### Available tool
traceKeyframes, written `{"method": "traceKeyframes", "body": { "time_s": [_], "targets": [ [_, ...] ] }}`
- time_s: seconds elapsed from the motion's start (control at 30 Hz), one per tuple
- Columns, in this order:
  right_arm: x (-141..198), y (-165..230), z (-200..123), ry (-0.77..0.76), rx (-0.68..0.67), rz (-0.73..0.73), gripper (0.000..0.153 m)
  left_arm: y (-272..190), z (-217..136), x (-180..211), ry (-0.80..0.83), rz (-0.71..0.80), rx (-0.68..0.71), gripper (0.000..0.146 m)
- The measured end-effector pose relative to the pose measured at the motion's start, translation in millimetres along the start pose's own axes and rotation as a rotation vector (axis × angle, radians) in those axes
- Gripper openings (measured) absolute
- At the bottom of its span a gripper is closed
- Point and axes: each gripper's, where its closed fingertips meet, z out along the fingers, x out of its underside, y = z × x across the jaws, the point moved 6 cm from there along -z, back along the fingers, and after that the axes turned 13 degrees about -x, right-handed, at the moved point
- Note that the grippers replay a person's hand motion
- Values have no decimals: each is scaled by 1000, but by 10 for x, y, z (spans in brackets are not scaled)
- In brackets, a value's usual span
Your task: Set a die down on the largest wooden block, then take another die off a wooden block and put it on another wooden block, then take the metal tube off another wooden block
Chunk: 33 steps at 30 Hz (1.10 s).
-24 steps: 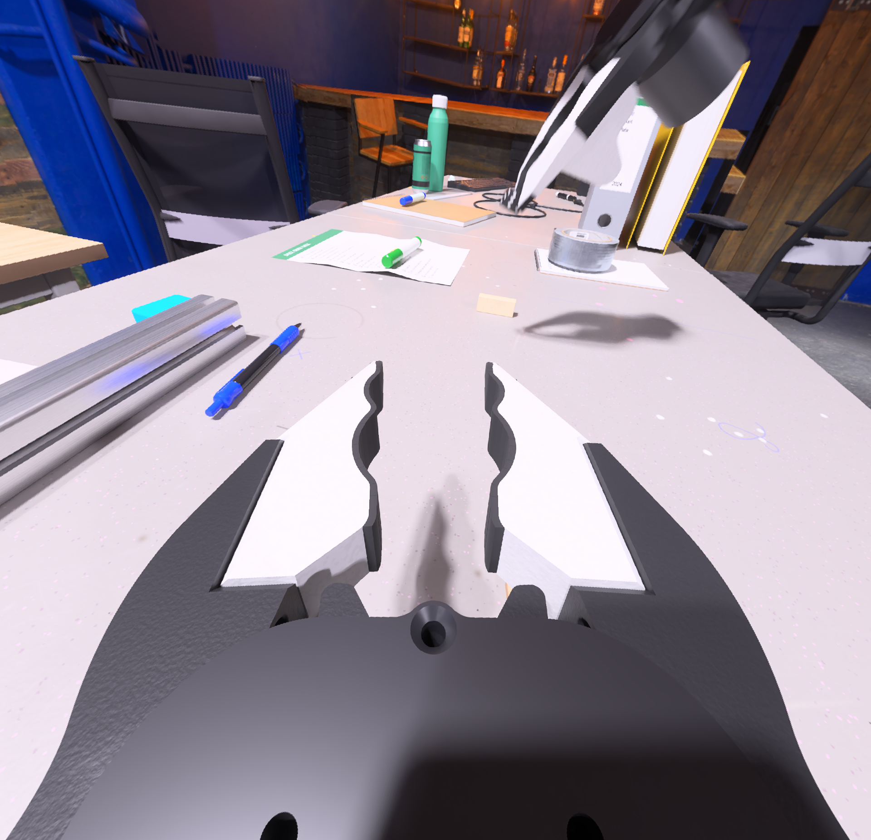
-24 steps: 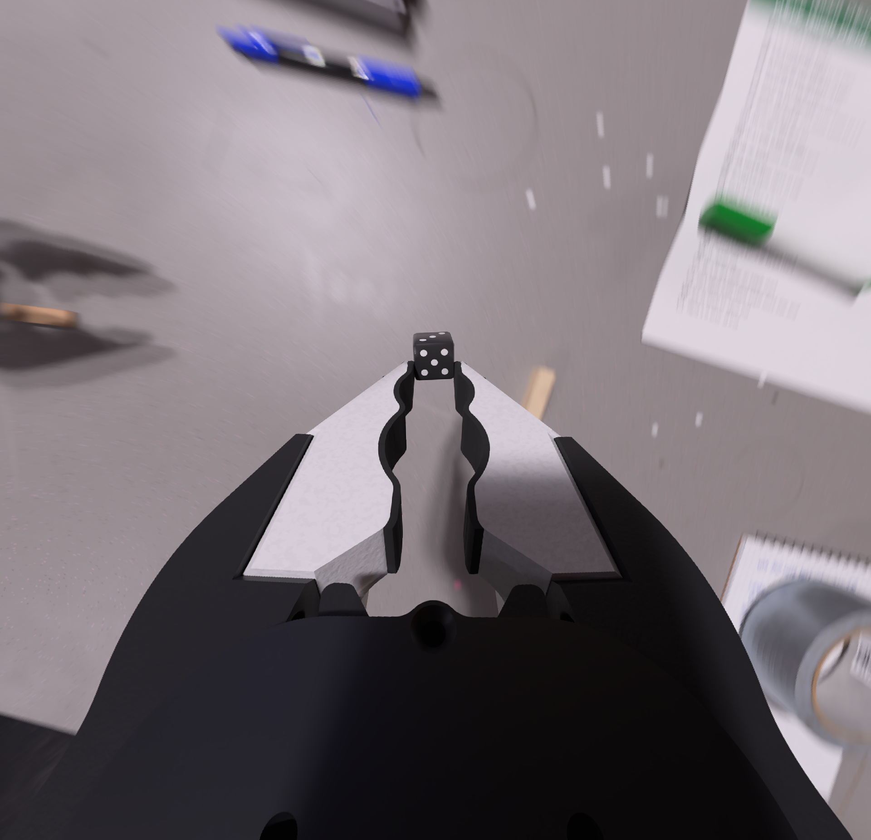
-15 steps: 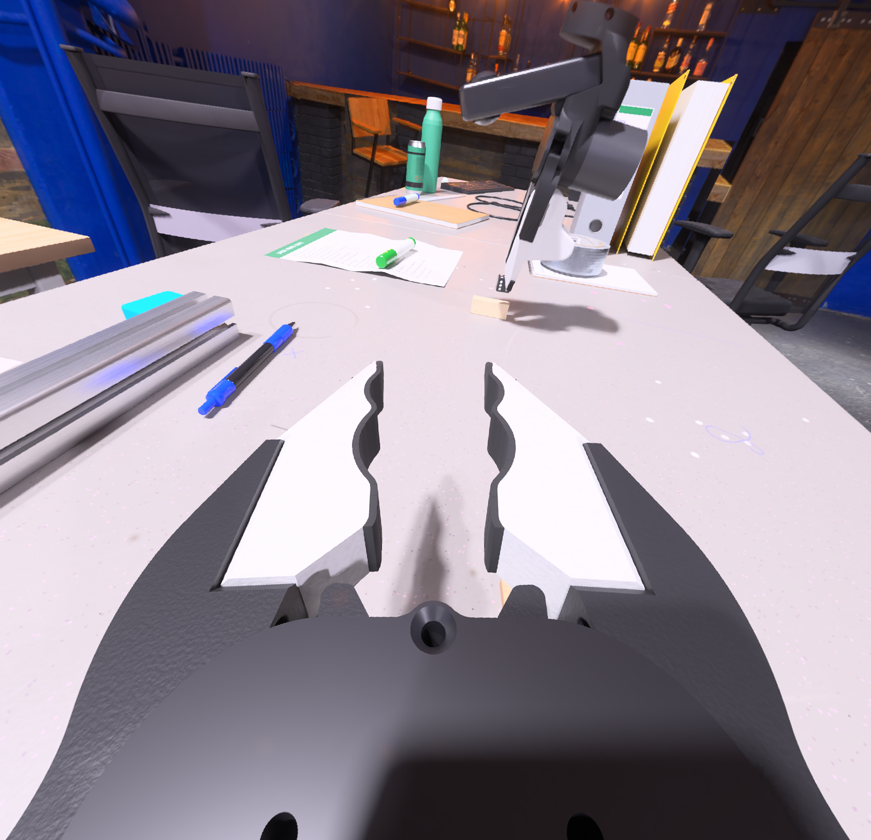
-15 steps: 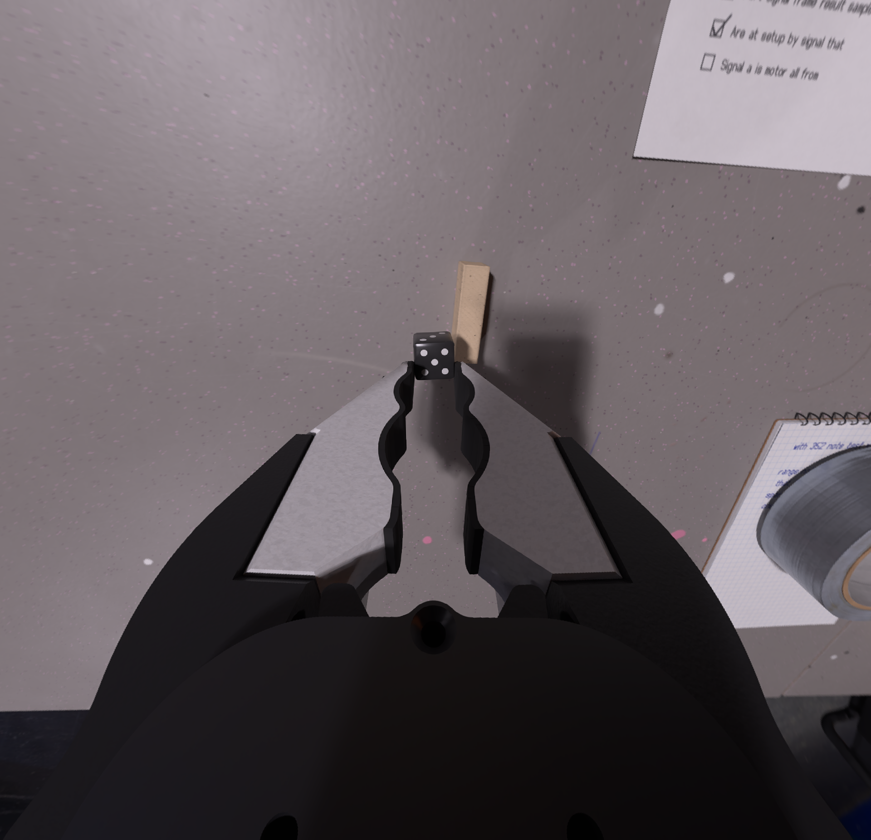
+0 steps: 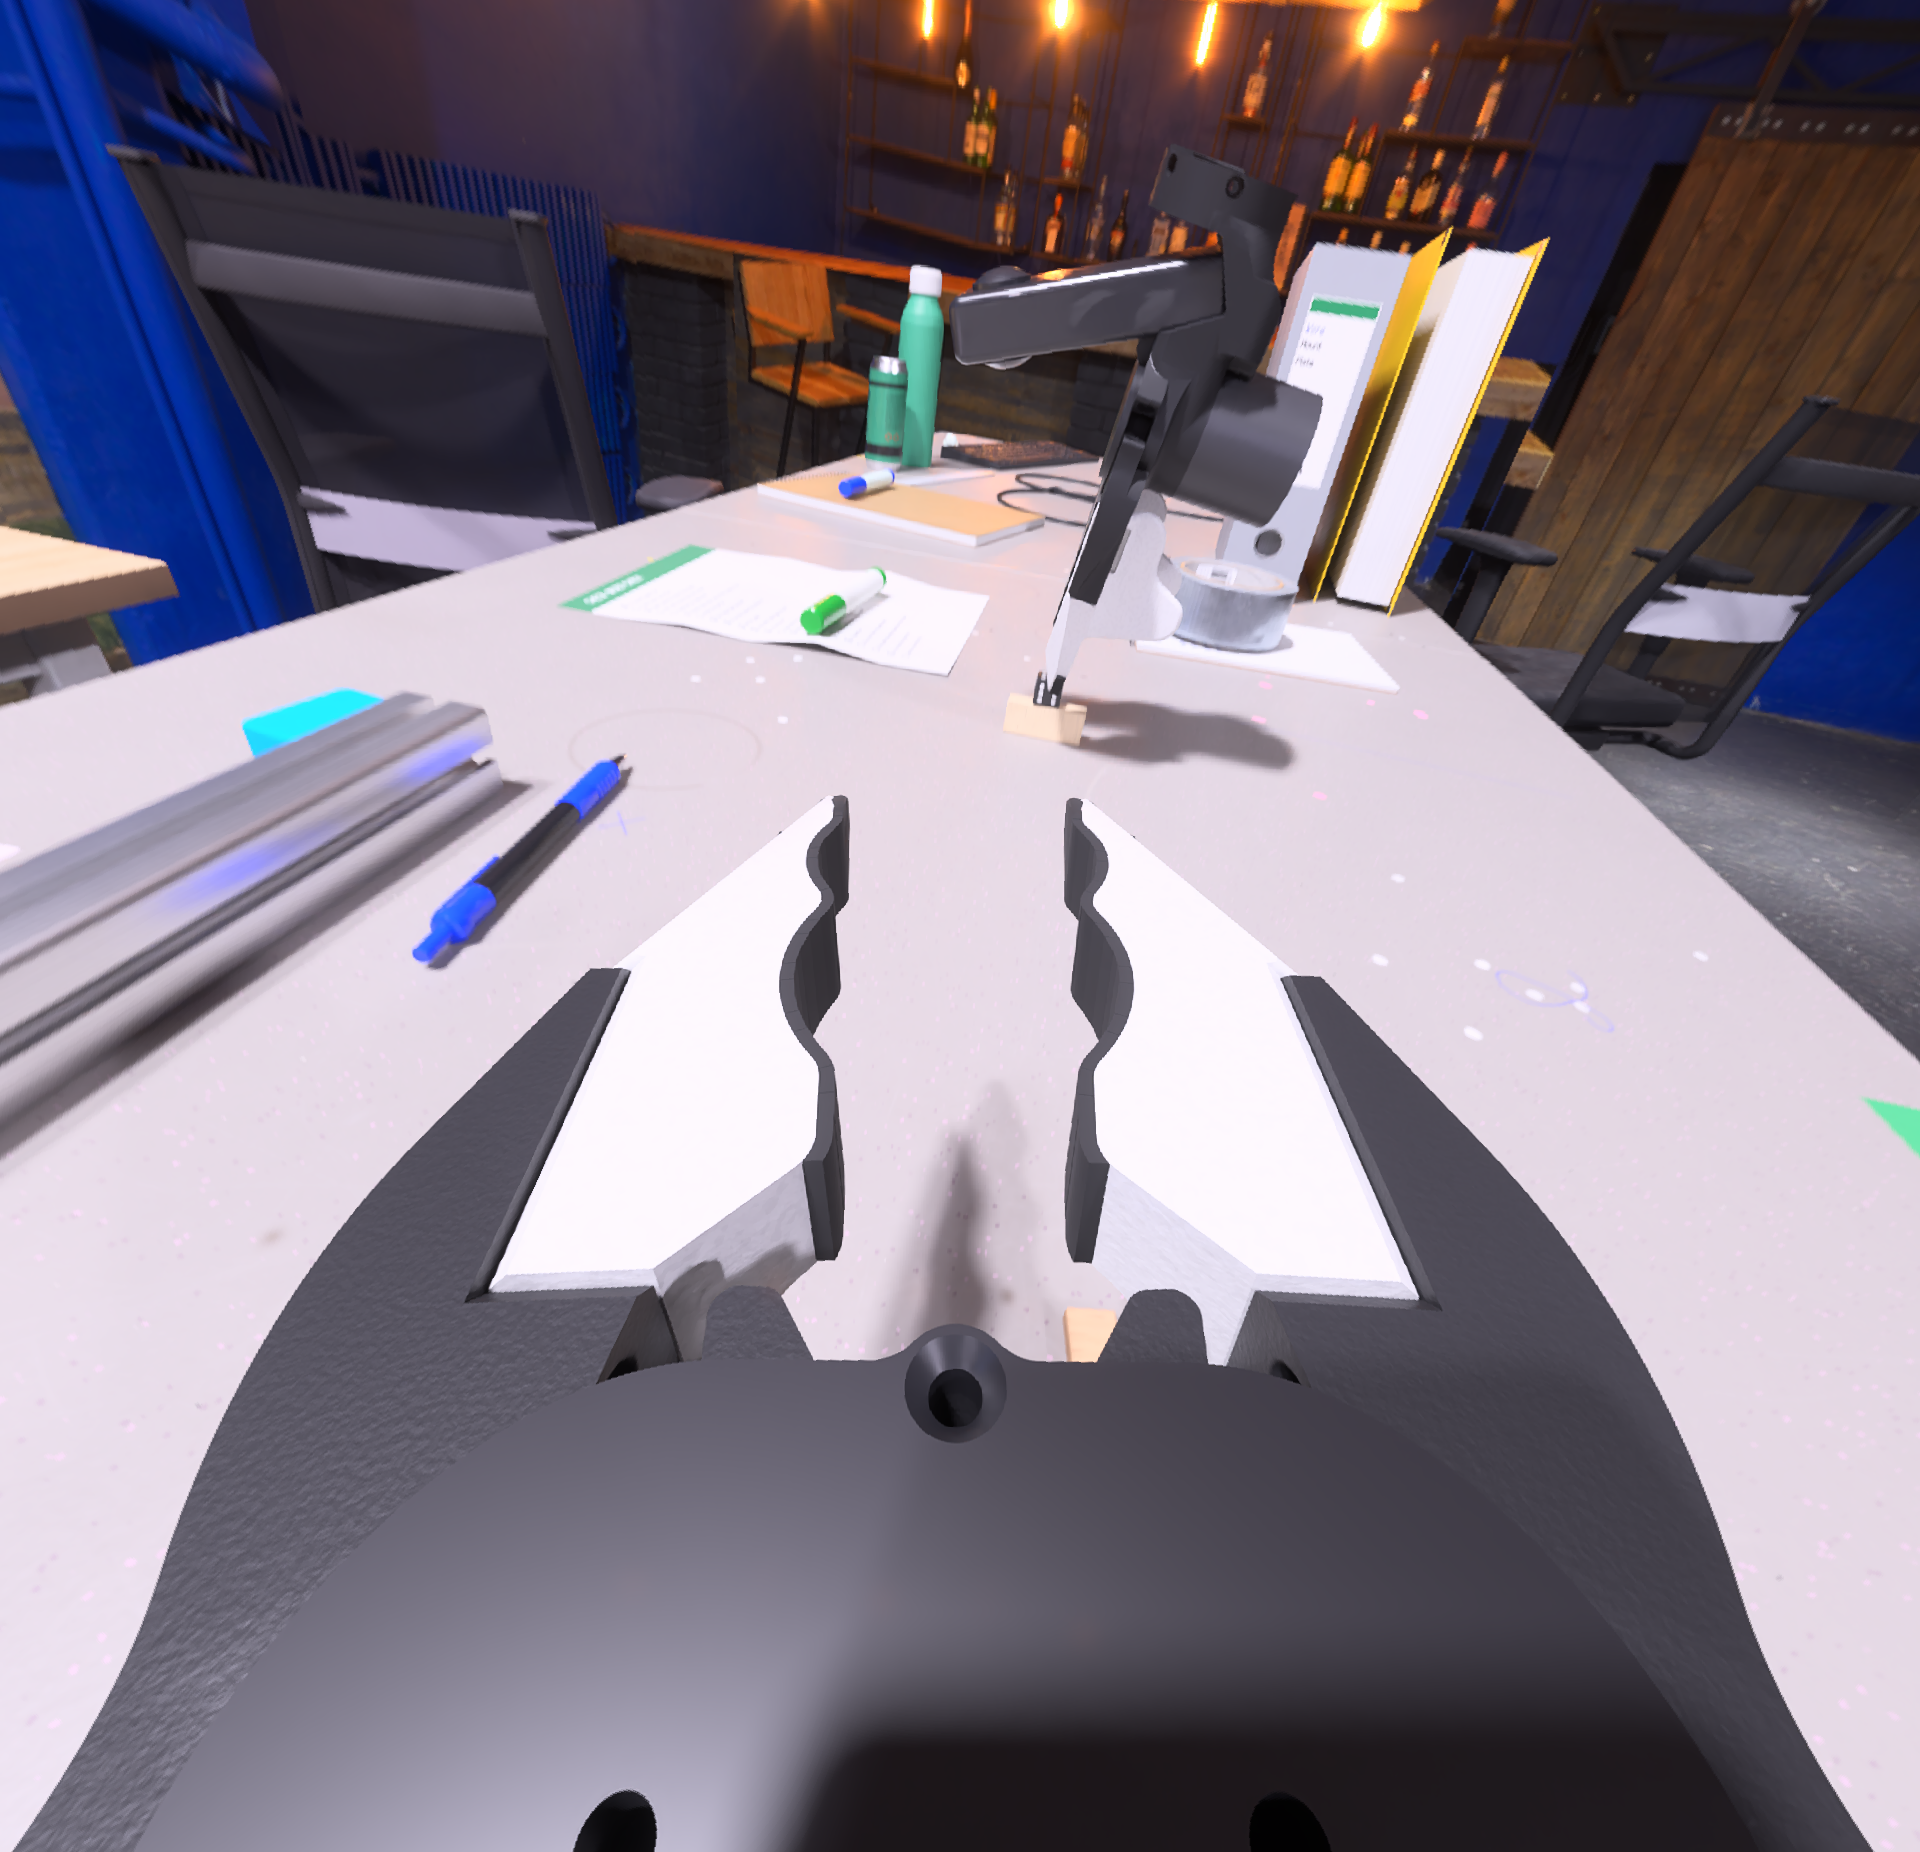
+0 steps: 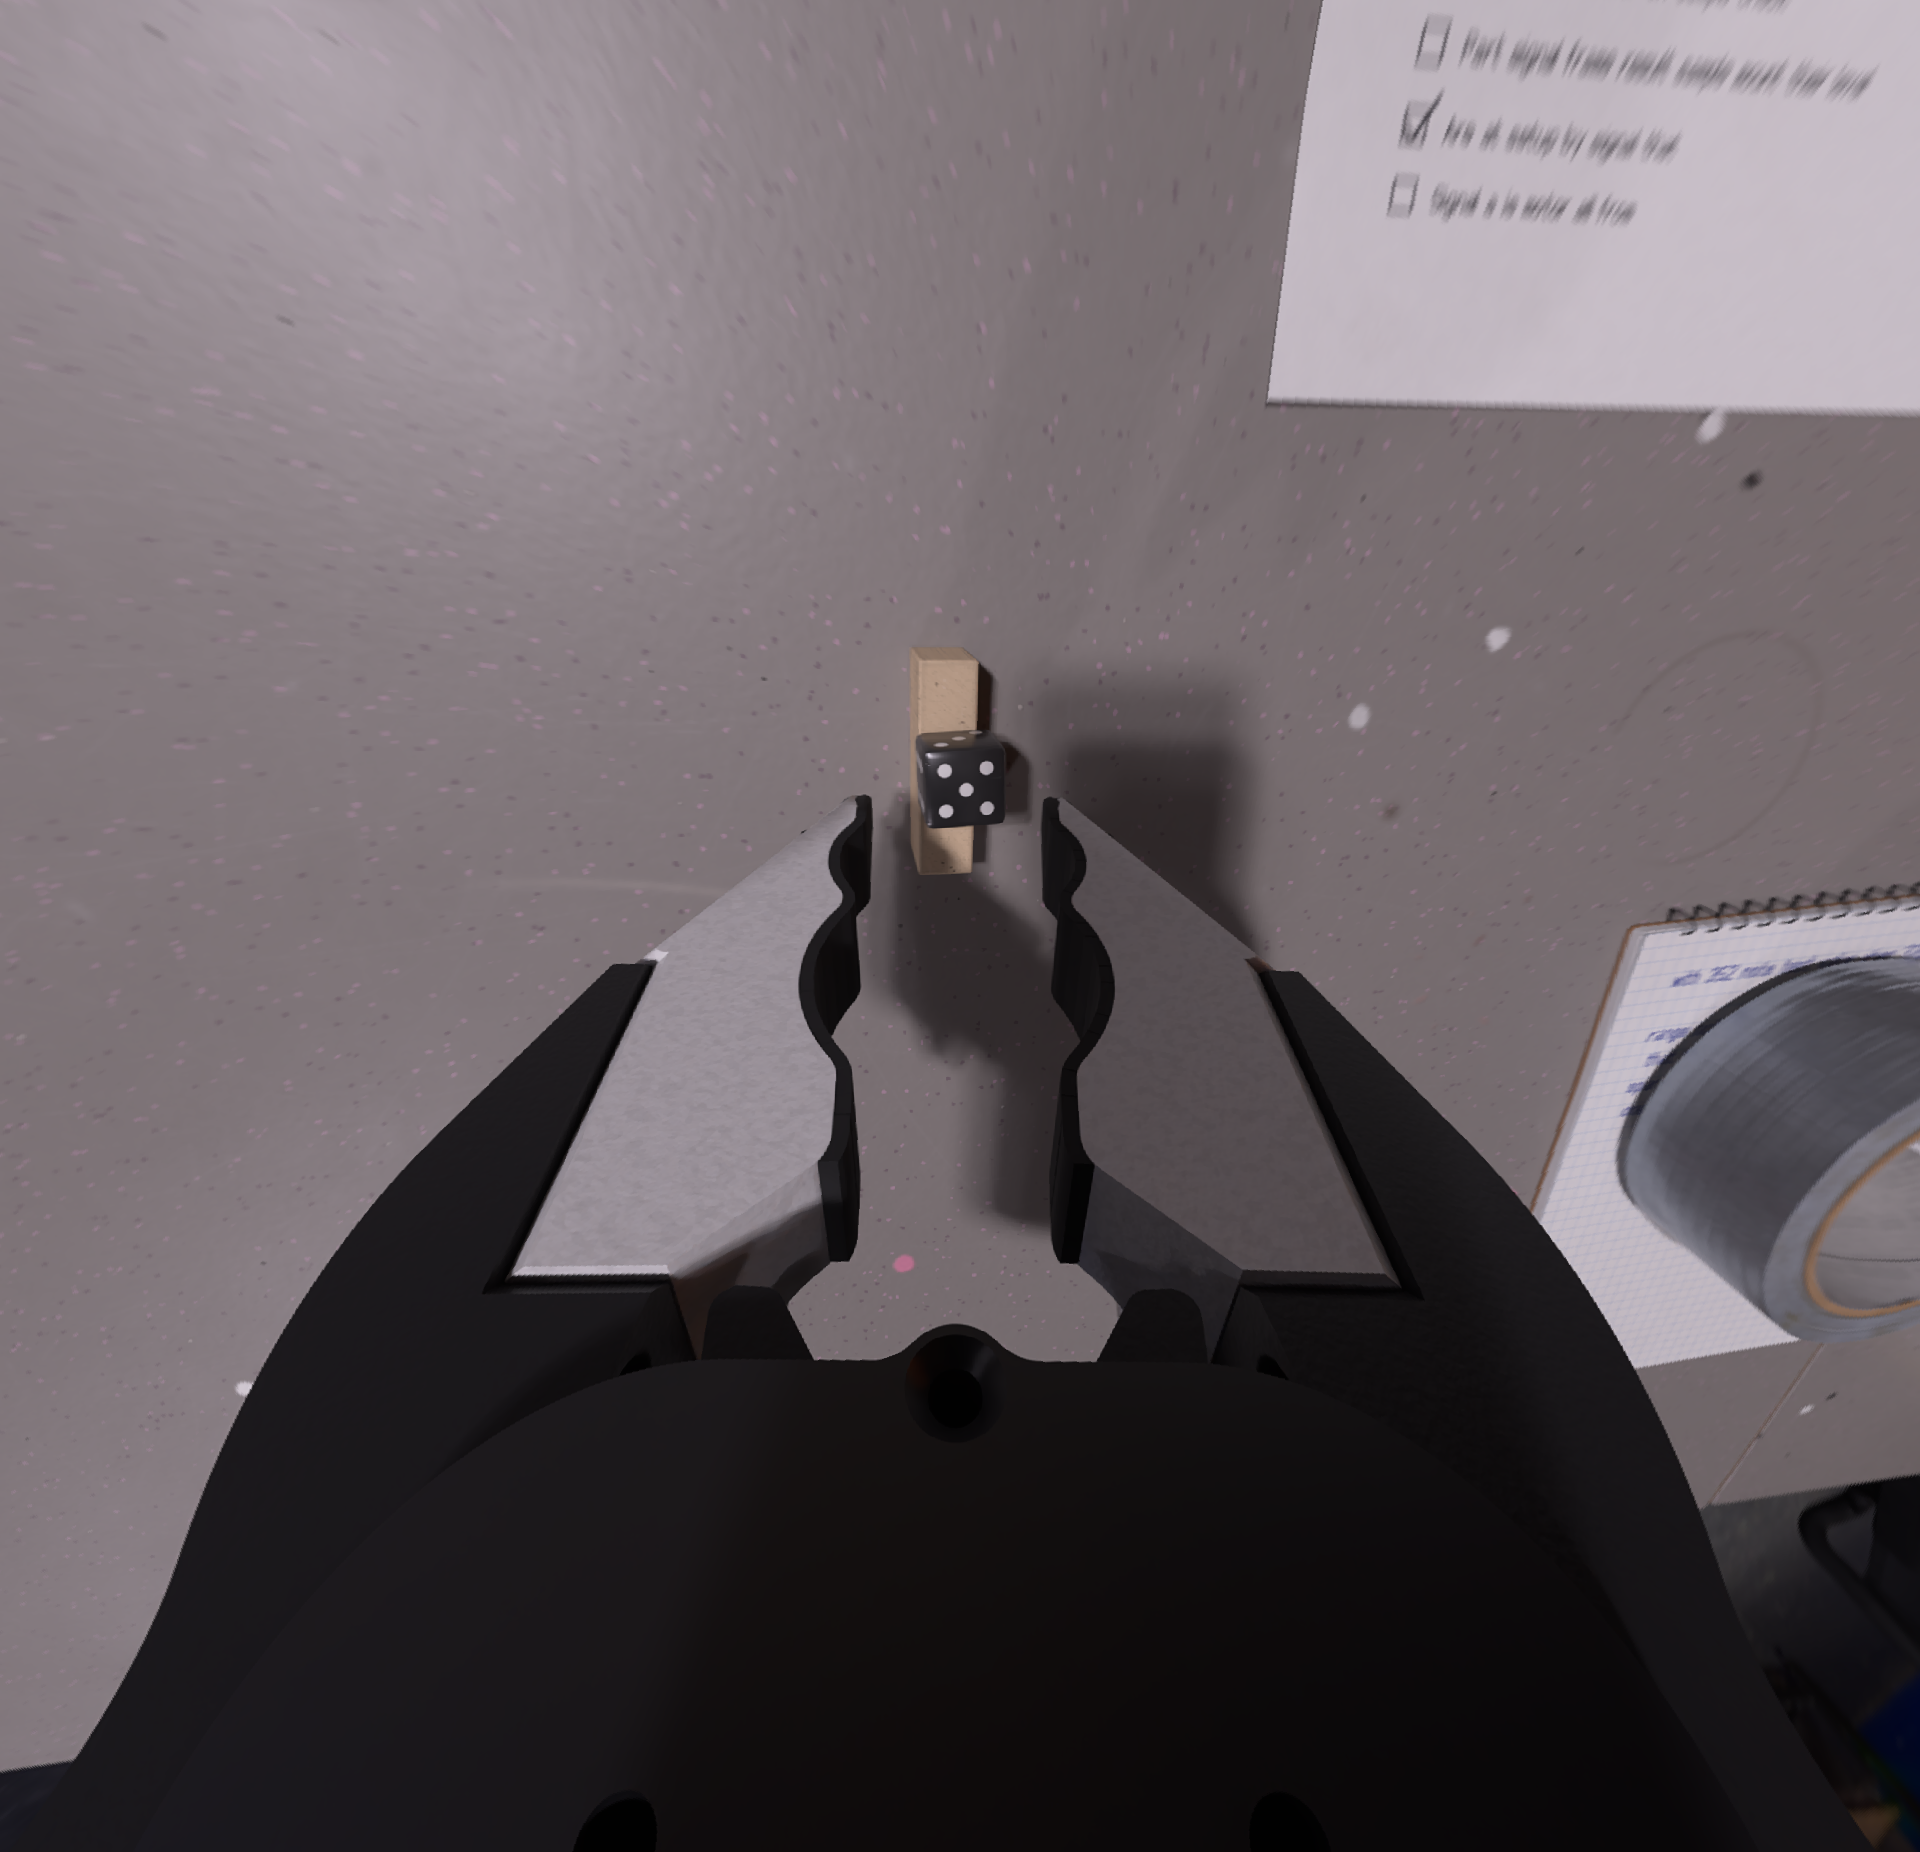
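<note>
On wooden block (image 6: 943,763), black die (image 6: 961,788), printed checklist (image 6: 1600,171)

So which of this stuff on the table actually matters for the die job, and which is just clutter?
Job:
- black die
- wooden block under it
- right gripper, open

Clutter:
- blue pen
- green marker
- duct tape roll
- spiral notepad
- checklist sheet

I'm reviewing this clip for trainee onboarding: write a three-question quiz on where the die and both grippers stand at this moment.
1. True or false: the right gripper is clamped on the black die.
2. The die rests on: A) the paper sheet, B) the wooden block, C) the tape roll.
3. Fill in: the left gripper holds ____.

Key: 1 false, its jaws stand apart with the die free between them; 2 B; 3 nothing.
</note>
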Motion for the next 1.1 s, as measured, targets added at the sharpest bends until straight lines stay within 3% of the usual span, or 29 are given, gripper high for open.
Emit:
{"method": "traceKeyframes", "body": {
  "time_s": [0.1, 0.27, 0.4, 0.57, 0.7, 0.83, 0.93, 1.1],
  "targets": [
    [-71, 125, -266, -116, -2, -69, 37, -30, -82, -246, -39, 4, -10, 42],
    [-246, 505, -983, -515, -1, -245, 41, -52, -523, -1020, 2, 81, -104, 41],
    [-266, 847, -1393, -752, -40, -358, 44, 12, -1277, -1339, 379, 116, -119, 44],
    [-267, 1087, -1441, -730, -12, -453, 46, 401, -2323, -1034, 786, 130, -468, 58],
    [-318, 1166, -1364, -687, 21, -487, 39, 703, -2787, -625, 1034, -8, -579, 61],
    [-348, 1183, -1307, -661, 55, -492, 30, 928, -2896, -380, 1181, -210, -552, 57],
    [-343, 1177, -1277, -644, 66, -498, 25, 1100, -2879, -219, 1285, -270, -599, 56],
    [-344, 1125, -1263, -639, 66, -486, 25, 1229, -2778, 23, 1401, -318, -553, 62]
  ]
}}
